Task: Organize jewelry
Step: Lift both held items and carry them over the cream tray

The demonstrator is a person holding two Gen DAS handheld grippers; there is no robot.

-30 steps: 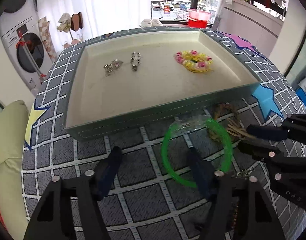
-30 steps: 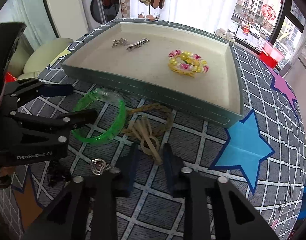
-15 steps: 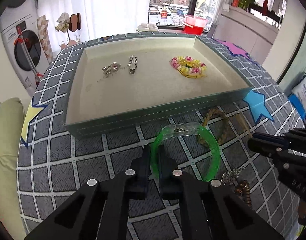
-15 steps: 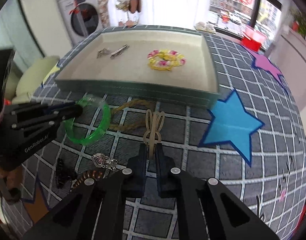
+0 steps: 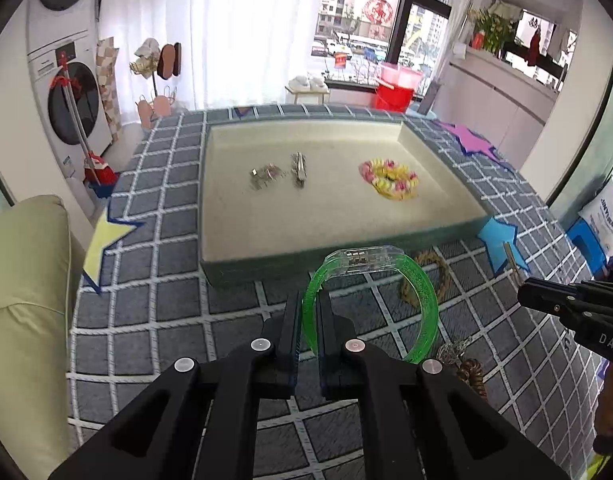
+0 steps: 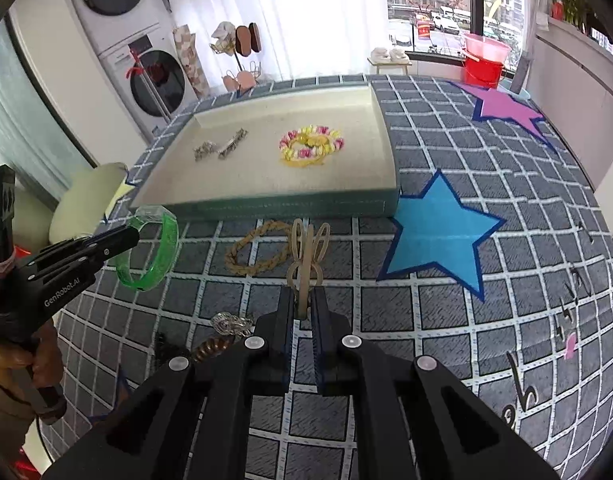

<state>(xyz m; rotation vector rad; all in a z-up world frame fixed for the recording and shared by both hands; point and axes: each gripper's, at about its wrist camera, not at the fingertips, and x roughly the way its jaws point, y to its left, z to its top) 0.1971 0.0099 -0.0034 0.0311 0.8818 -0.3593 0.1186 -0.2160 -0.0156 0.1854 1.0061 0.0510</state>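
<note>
My left gripper [image 5: 309, 300] is shut on the rim of a green bangle [image 5: 424, 292] with a clear clasp and holds it upright above the checked cloth, in front of the tray. The right wrist view shows the same bangle [image 6: 162, 252] at the tips of the left gripper [image 6: 134, 236]. My right gripper [image 6: 302, 300] is shut on the stem of a tan looped hairpin [image 6: 306, 248], lifted off the cloth. The shallow cream-lined tray [image 5: 246, 272] holds a yellow-pink beaded bracelet [image 5: 390, 178], a silver clip [image 5: 298, 168] and a small silver piece [image 5: 266, 174].
A braided rope bracelet [image 6: 258, 254] lies on the cloth before the tray [image 6: 290, 204]. A silver heart pendant [image 6: 226, 324] and a brown spiral tie [image 6: 210, 348] lie nearer me. Star patches mark the cloth. A pale cushion [image 5: 22, 280] borders the table's left edge.
The left jaws closed on the green bangle and raised it off the cloth. The right jaws closed on the tan hairpin and lifted it. Both hands rose.
</note>
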